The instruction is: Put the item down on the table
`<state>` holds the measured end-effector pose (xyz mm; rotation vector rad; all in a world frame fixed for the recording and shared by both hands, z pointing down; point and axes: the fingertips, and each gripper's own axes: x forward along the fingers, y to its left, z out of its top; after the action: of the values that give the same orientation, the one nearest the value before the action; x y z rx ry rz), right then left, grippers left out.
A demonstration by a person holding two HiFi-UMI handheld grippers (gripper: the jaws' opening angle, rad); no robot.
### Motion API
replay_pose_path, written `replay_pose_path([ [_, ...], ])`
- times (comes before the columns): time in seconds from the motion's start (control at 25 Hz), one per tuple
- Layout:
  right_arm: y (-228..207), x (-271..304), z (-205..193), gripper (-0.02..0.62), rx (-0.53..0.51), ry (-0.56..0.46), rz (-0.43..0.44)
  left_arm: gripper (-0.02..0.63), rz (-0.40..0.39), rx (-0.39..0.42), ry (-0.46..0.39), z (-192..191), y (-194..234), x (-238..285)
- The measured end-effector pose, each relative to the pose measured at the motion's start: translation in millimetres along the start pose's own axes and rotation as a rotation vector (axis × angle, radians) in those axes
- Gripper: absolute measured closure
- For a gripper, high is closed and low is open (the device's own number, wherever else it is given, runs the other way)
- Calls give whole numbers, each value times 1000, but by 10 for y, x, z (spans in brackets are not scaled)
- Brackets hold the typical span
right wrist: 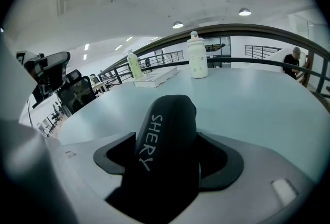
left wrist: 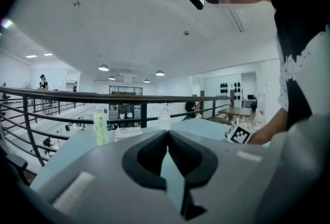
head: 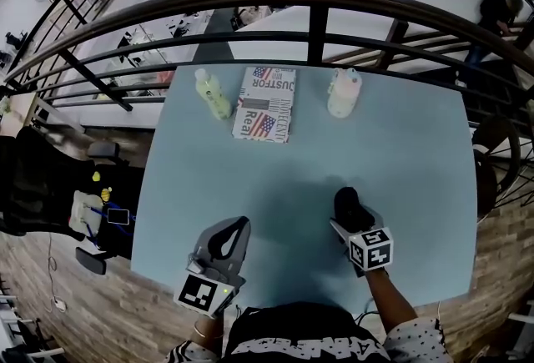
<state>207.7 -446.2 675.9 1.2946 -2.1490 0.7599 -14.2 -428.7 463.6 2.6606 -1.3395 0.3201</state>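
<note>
A black rounded item with white lettering "SHERY" sits between the jaws of my right gripper, which is shut on it. In the head view this right gripper hangs over the near right part of the light blue table, with the black item sticking out ahead of it. Whether the item touches the tabletop I cannot tell. My left gripper is at the near left of the table. Its fingertips meet with nothing between them, as the left gripper view also shows.
Along the far edge stand a pale green bottle, a flat box printed with flags and a white bottle. A dark metal railing runs just behind the table. A black office chair stands off the left side.
</note>
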Motion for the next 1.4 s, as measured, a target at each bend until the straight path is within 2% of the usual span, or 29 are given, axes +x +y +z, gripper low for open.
replay_pose_path([
  [0.4, 8, 24, -67, 225, -12, 32, -6, 606, 9, 2, 0, 13, -14, -48],
  [0.88, 43, -50, -39, 222, -31, 21, 7, 606, 11, 20, 0, 49, -72, -120],
  [1.16, 24, -208, 92, 222, -25, -36, -4, 606, 8, 27, -21, 85, -132, -140],
  [1.4, 12, -430, 364, 254, -7, -156, -12, 606, 22, 27, -33, 132, -177, -177],
])
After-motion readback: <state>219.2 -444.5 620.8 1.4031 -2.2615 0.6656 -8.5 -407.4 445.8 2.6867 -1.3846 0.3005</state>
